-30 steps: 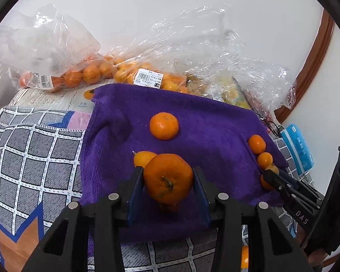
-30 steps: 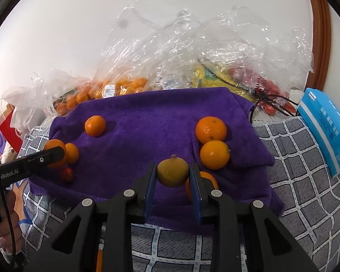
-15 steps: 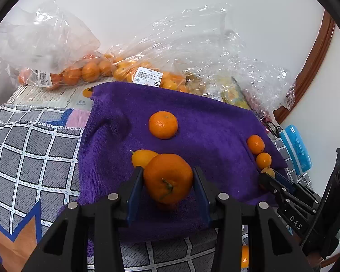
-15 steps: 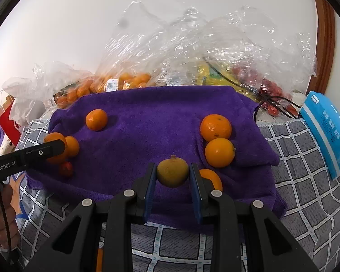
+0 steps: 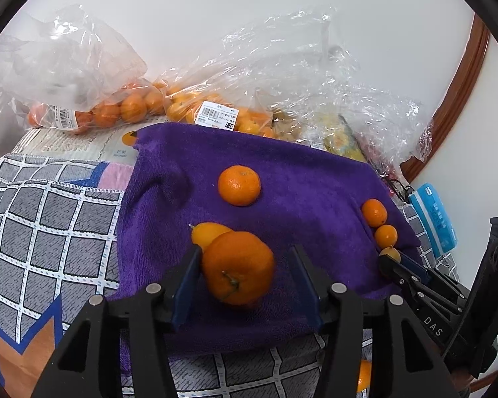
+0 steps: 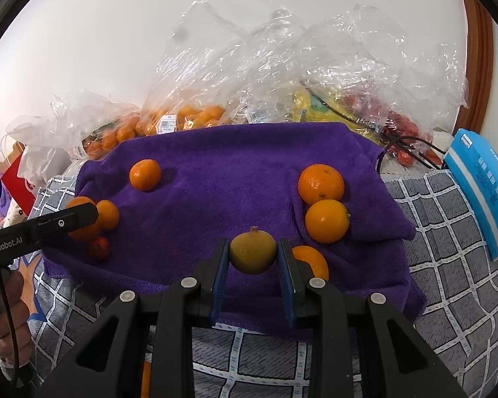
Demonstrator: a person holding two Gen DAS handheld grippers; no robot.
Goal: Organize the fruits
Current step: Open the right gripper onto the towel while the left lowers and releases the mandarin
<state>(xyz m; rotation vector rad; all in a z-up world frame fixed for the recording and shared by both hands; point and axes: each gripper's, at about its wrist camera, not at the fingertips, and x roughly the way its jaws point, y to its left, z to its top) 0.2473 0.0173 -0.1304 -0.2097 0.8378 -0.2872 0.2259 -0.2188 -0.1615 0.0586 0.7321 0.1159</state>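
Now released between just-opened left gripper (image 5: pixel 245 275) jaws, touching only the left pad, big orange (image 5: pixel 238 267) on towel (image 5: pixel 308 179) beside lemon (image 5: pixel 209 232); right gripper (image 6: pixel 253 258) clamped on yellowish fruit (image 6: pixel 253 250) above front-right row.

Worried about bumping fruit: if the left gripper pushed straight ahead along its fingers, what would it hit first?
Most likely the large orange lying between the left gripper's just-opened jaws, then probably the yellowish fruit behind it; depth is uncertain.
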